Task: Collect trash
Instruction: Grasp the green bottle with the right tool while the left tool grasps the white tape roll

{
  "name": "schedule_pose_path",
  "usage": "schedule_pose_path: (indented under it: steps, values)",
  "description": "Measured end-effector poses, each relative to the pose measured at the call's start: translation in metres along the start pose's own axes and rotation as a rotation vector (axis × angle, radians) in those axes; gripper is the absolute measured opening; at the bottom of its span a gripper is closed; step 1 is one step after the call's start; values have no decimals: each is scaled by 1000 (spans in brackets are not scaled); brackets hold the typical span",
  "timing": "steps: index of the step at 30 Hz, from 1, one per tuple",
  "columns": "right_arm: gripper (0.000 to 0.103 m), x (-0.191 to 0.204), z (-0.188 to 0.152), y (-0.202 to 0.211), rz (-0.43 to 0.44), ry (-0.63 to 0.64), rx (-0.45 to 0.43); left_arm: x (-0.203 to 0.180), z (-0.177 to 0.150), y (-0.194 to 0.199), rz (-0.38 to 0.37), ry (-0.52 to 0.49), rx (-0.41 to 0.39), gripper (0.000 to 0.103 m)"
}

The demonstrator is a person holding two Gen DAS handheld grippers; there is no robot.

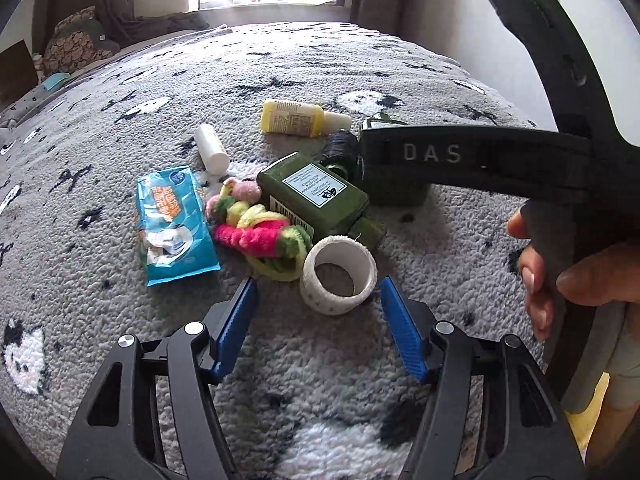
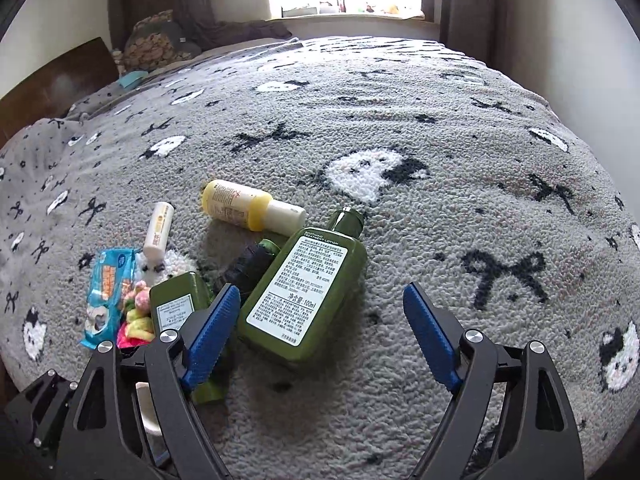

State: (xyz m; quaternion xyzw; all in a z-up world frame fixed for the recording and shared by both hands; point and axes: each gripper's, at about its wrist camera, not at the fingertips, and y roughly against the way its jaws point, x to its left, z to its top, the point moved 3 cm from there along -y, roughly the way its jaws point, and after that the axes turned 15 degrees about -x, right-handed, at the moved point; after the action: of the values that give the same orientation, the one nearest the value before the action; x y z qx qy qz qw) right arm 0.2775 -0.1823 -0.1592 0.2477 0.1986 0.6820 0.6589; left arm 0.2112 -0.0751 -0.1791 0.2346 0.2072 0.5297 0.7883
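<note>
Spread in a loose heap on a bed under a grey fleece blanket (image 2: 460, 240) patterned with black bows and white cat faces. Nearest the left gripper (image 1: 318, 300): a white ring-shaped tape roll (image 1: 339, 276), lying just ahead of blue-padded jaws standing apart, pressing on nothing. Beside it, a tangle of pink, yellow and green fuzzy hair ties (image 1: 260, 232) and a crumpled blue plastic wipes packet (image 1: 174, 224). Further back: a small white tube (image 1: 211, 148), a yellow squeeze bottle with a white cap (image 2: 250, 206), a dark thread spool (image 1: 340, 148). Ahead of the right gripper (image 2: 320, 304): a large flat olive-green lotion bottle with a white label (image 2: 304, 292), touching the left blue pad, jaws spread wide, gripping nothing. Alongside, a smaller olive-green bottle (image 1: 316, 200)
</note>
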Motion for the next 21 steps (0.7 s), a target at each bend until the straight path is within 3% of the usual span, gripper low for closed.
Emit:
schedule_pose_path:
  steps: [5,10,14,21]
  values:
    - [83,6,-4,-11,-24,38,36,4,2,-9,-5,16,4,51]
    - [83,-15,-1,-7,-120,56,25,7,3,-4,-35,10,-4,42]
    - [82,-28,-1,-13,-114,24,37,7,3,-3,-62,18,-1,34]
    - [75,-23,-4,-37,-103,52,51,4,5,-13,-59,9,6,34]
